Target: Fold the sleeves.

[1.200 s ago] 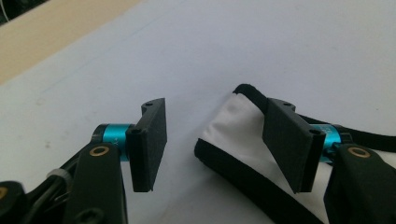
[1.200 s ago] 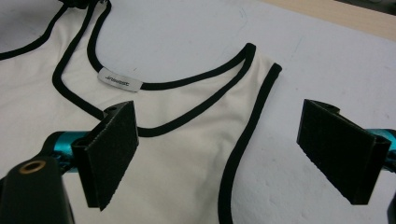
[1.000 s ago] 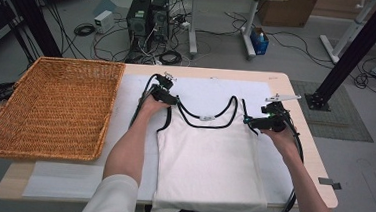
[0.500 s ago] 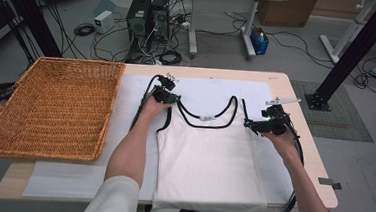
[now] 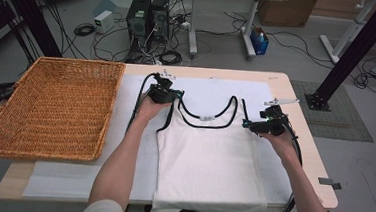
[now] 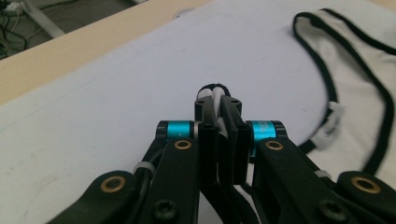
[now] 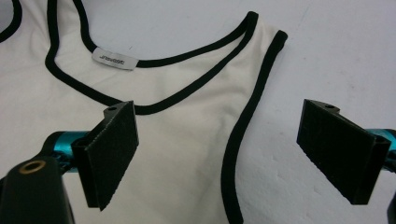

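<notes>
At the far left of the high view we see a large rectangular woven wicker basket (image 5: 50,106), resting on the light wooden table (image 5: 296,101) and overhanging its left edge. Beside it a white sheet (image 5: 123,146) covers most of the tabletop, and on that sheet lies a white sleeveless top with black trim (image 5: 209,167), spread flat with its neckline pointing away from us and its hem hanging just over the near edge.

Our left gripper (image 5: 163,93) sits at the top's left shoulder strap. In the left gripper view its jaws are pressed together on a bunched bit of white fabric with black edging (image 6: 212,95), so we read it as clamped on that strap. A small white label (image 6: 329,126) shows at the neckline off to the right in that view.

Further right, our right gripper (image 5: 267,122) hovers by the right shoulder strap (image 7: 261,70). In the right gripper view its two black padded jaws stand wide apart, one over the white fabric and one over the bare sheet, with the black-edged armhole running between them. Nothing is held between them.
</notes>
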Demonstrator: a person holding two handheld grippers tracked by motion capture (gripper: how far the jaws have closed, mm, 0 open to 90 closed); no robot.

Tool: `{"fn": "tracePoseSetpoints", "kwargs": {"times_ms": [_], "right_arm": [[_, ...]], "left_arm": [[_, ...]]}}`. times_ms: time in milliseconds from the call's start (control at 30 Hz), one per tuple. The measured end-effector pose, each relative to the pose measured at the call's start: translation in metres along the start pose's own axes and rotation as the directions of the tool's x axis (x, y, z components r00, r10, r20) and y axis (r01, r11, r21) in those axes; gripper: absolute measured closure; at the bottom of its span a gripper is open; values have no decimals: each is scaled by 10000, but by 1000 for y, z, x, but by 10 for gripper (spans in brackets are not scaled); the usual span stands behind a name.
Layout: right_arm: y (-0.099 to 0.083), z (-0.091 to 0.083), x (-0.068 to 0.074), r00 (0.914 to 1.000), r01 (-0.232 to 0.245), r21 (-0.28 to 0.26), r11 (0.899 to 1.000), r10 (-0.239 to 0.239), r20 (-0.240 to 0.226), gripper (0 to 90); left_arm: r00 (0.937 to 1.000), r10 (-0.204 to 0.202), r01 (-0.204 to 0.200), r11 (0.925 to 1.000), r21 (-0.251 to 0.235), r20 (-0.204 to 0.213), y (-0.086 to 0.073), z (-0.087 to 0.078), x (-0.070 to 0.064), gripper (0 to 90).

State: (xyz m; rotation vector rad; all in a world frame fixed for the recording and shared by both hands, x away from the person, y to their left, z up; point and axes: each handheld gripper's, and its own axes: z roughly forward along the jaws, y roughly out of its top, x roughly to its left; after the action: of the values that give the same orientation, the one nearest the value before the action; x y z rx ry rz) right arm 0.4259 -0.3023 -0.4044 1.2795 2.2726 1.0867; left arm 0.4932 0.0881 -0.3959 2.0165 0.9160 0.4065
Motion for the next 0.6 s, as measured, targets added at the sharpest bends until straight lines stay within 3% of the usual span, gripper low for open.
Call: {"fn": "tracePoseSetpoints", "kwargs": {"times_ms": [267, 433, 600], "right_arm": [[0, 0, 4, 9998, 72, -31, 10000, -72, -183, 124], [0, -3, 5, 9996, 98, -155, 9998, -102, -249, 124], [-1, -4, 5, 9995, 119, -232, 9997, -126, -295, 124]], "left_arm": [[9961, 834, -801, 9916, -1014, 295, -8, -44, -54, 851], [9948, 820, -723, 9859, -1508, 596, -34, -65, -81, 849], [9913, 763, -599, 9870, -1488, 1071, -64, -78, -108, 849]]}}
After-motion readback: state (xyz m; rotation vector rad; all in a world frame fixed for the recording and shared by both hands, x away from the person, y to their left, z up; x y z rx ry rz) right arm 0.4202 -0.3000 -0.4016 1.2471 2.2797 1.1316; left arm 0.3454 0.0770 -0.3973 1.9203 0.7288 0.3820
